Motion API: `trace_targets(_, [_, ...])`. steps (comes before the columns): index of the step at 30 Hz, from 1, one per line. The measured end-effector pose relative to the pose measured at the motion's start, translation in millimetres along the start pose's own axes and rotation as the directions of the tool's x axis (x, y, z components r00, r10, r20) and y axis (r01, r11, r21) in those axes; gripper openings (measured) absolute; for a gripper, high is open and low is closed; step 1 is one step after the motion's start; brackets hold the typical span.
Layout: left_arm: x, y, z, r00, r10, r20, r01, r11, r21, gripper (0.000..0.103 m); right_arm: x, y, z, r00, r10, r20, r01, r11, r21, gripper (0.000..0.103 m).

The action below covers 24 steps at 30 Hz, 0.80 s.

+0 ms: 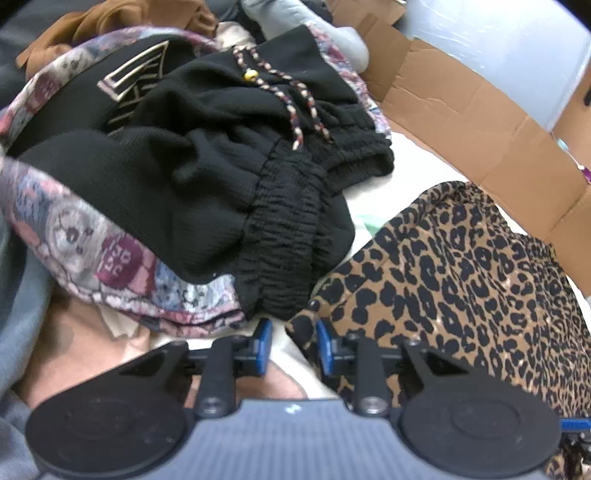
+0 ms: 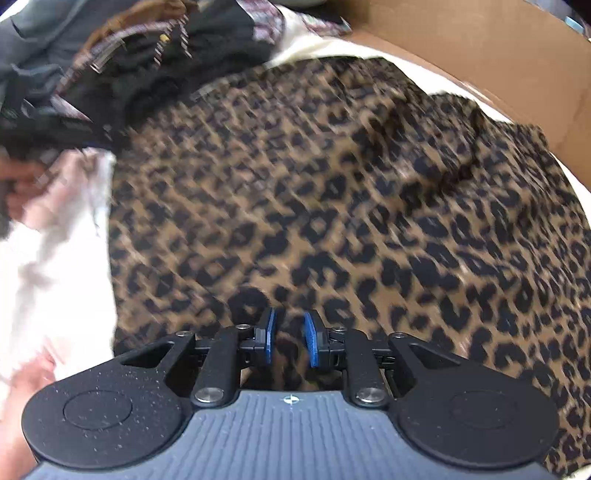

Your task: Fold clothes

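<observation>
A leopard-print garment [image 1: 461, 280] lies spread on a white surface, filling the right of the left wrist view. It covers most of the right wrist view as leopard-print garment [image 2: 332, 192], blurred by motion. My left gripper [image 1: 294, 341] is open at the garment's near left corner, and its right pad overlaps the fabric edge. My right gripper [image 2: 290, 332] is low over the middle of the garment. Its blue pads [image 2: 309, 334] stand a narrow gap apart, with fabric showing between them.
A heap of clothes sits to the left: black ribbed pants with a braided drawstring [image 1: 258, 177], a patterned-trim black garment [image 1: 96, 236], brown cloth [image 1: 110, 22] and grey fabric [image 1: 18, 314]. A cardboard box [image 1: 480, 122] borders the right and far side; in the right wrist view it is the cardboard box [image 2: 480, 55].
</observation>
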<state>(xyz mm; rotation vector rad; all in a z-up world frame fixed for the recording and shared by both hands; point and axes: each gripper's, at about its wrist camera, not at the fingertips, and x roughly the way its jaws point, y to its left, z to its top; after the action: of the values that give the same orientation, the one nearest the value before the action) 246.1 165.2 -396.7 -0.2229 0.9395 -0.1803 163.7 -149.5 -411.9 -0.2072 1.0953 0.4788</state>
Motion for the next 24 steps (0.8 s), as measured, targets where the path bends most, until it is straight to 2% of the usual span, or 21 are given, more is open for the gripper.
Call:
trace_targets(1, [-0.6, 0.2, 0.7, 1.000, -0.005, 0.000, 0.005, 1.000, 0.006, 0.029, 1.0, -2.3, -3.0, 1.000, -0.004, -0.008, 0.004, 1.000, 0.007, 0.024])
trace_targets(5, [-2.0, 1.6, 3.1, 1.000, -0.024, -0.002, 0.024, 0.999, 0.021, 0.029, 1.0, -5.7, -10.4, 1.000, -0.007, -0.012, 0.008, 1.000, 0.019, 0.026])
trace_targets(10, [6.5, 16.4, 1.3, 0.997, -0.083, 0.001, 0.083, 0.994, -0.069, 0.031, -2.0, -9.2, -14.6, 1.000, 0.005, -0.014, -0.004, 0.999, 0.047, 0.026])
trace_targets(16, [9.8, 34.8, -1.5, 0.985, -0.173, 0.024, 0.175, 0.968, -0.177, 0.030, -7.9, -14.5, -22.4, 1.000, 0.021, -0.010, -0.020, 0.995, 0.100, 0.026])
trace_targets(18, [9.4, 39.3, -2.7, 0.980, -0.195, 0.026, 0.196, 0.960, -0.200, 0.025, -10.3, -15.8, -27.1, 1.000, 0.024, -0.009, -0.023, 0.993, 0.115, 0.026])
trace_targets(20, [8.3, 39.9, -3.5, 0.979, -0.202, 0.021, 0.203, 0.959, -0.199, 0.016, -12.9, -16.5, -32.5, 1.000, 0.025, -0.010, -0.024, 0.992, 0.125, 0.026])
trace_targets(24, [4.5, 39.9, -3.3, 0.977, -0.212, 0.013, 0.210, 0.959, -0.192, 0.005, -18.0, -18.1, -39.8, 0.999, 0.032, -0.014, -0.030, 0.990, 0.140, 0.026])
